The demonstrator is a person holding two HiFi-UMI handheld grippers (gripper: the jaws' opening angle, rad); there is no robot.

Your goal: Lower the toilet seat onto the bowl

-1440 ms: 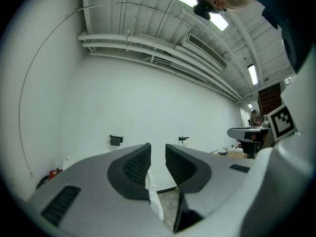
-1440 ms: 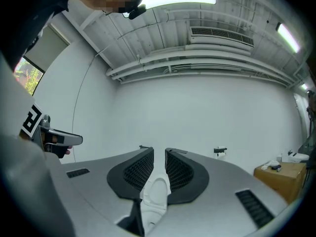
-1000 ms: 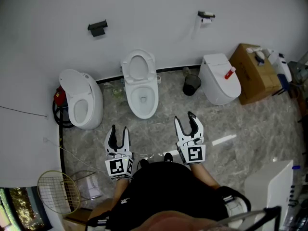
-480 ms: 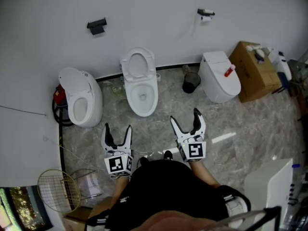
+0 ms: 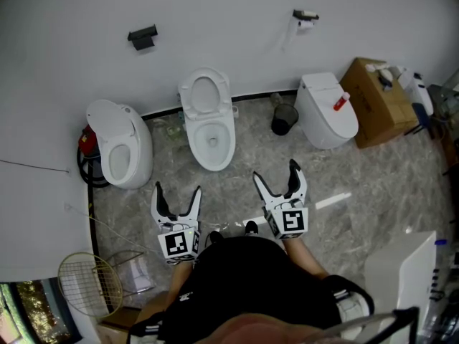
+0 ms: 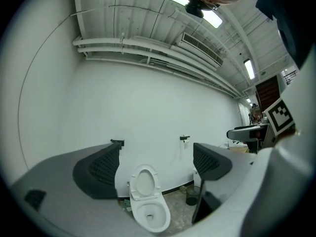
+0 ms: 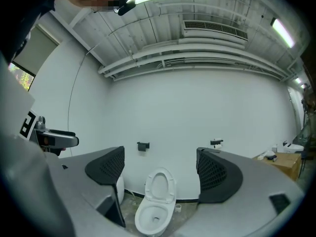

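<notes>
1. Two hand-held grippers are shown from above, held level and side by side over the grey marbled floor [image 5: 373, 192], just ahead of the person's dark-clad body.
2. Left gripper [image 5: 177, 190]: the jaws have just been opening and are seen spread wide. Nothing is held between the ribbed pads [image 6: 101, 168], and only the distant toilet is framed in the gap.
3. Right gripper [image 5: 275, 172]: the jaws have likewise just been opening and are seen released, wide apart. No object is touched by its pads [image 7: 217, 174].
4. Toilet seat [image 5: 205, 94]: it is seen raised and leaning back towards the white wall [image 5: 229, 20], with its oval opening turned to the room. It is located ahead of both grippers and well apart from them.
5. Bowl [image 5: 215, 158]: it is left uncovered below the raised seat and stands on the floor against the wall. The drain is visible at its bottom.
6. A second toilet [image 5: 120, 149] is placed to the left of the middle one, with a red object [image 5: 89, 143] just beside it.
7. A third toilet [image 5: 327, 117], lid down, is placed to the right, with a red-capped item [image 5: 341, 106] lying on the lid. A dark bin [image 5: 284, 123] is set between it and the middle bowl, and a cardboard box [image 5: 380, 102] is set just beside it on the far side.
</notes>
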